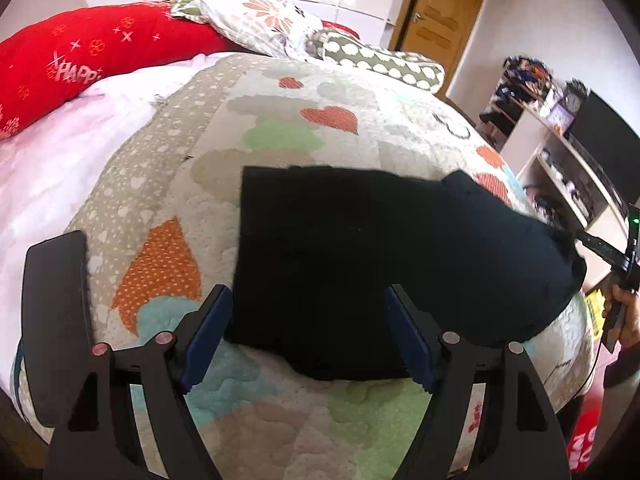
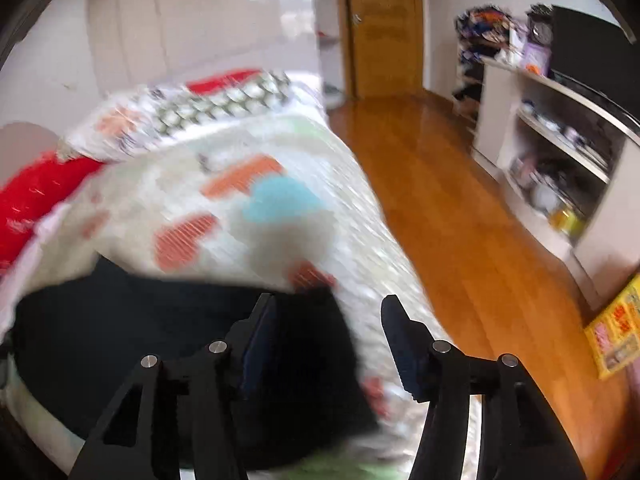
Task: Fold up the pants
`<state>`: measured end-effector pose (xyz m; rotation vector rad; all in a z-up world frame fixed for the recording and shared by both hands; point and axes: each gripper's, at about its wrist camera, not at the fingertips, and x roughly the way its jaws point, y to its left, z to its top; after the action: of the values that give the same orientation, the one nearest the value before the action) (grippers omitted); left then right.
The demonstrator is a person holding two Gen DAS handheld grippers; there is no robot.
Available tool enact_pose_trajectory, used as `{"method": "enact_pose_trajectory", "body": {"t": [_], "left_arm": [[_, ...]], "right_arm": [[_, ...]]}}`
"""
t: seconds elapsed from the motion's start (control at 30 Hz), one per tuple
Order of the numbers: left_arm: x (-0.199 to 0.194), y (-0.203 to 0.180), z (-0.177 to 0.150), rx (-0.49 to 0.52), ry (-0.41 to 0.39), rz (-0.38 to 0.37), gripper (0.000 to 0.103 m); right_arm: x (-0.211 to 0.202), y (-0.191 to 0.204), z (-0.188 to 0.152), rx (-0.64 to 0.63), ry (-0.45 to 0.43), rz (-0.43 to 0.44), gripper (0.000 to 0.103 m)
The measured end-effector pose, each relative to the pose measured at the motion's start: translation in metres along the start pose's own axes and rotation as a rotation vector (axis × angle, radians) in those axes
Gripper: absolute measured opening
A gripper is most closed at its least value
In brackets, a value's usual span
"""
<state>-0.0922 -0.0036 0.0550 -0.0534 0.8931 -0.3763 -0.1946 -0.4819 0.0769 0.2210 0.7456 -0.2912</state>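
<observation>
The black pants [image 1: 372, 264] lie folded into a compact block on the patterned quilt [image 1: 280, 120]. Their right end bulges up, loosely rounded. My left gripper [image 1: 308, 336] is open just above the near edge of the pants, its blue pads either side of the cloth, holding nothing. My right gripper [image 2: 328, 344] is open and empty over the right end of the pants [image 2: 160, 344]; that view is motion-blurred. The right gripper also shows in the left wrist view [image 1: 600, 248] at the far right, close to the bulged end of the pants.
A red pillow [image 1: 80, 60] and floral pillows [image 1: 260, 20] lie at the head of the bed. The bed's right edge drops to a wooden floor [image 2: 460, 220]. White shelves [image 2: 560, 152] with clutter and a dark screen stand along the right wall. A wooden door [image 2: 384, 28] is beyond.
</observation>
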Motion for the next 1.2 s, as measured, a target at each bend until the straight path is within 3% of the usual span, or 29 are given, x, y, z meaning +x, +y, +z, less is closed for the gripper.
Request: {"method": "enact_pose_trajectory", "body": {"t": [0.27,0.5,0.53,0.57,0.6,0.77,1.0,1.2], "left_arm": [[0.009,0.015,0.008,-0.104,0.007,-0.018,0.082],[0.027,0.010,0.014,-0.084,0.016,0.025,0.082],[0.030,0.010,0.015,-0.083,0.020,0.025,0.082],[0.033,0.010,0.015,-0.082,0.026,0.028,0.082],[0.036,0.010,0.015,-0.081,0.035,0.034,0.082],[0.042,0.010,0.014,-0.077,0.045,0.037,0.082],[0.056,0.012,0.010,-0.085,0.058,0.061,0.082],[0.045,0.010,0.011,-0.088,0.051,0.077,0.082]], "right_arm": [[0.056,0.128,0.012,-0.250,0.072,0.290,0.058],[0.117,0.195,0.022,-0.338,0.142,0.359,0.055],[0.124,0.203,0.021,-0.349,0.159,0.372,0.050],[0.132,0.209,0.020,-0.367,0.189,0.382,0.023],[0.139,0.215,0.019,-0.381,0.207,0.382,0.002],[0.134,0.214,0.027,-0.366,0.152,0.370,0.001],[0.158,0.217,0.019,-0.364,0.197,0.313,0.001],[0.118,0.205,0.026,-0.368,0.137,0.267,0.010]]}}
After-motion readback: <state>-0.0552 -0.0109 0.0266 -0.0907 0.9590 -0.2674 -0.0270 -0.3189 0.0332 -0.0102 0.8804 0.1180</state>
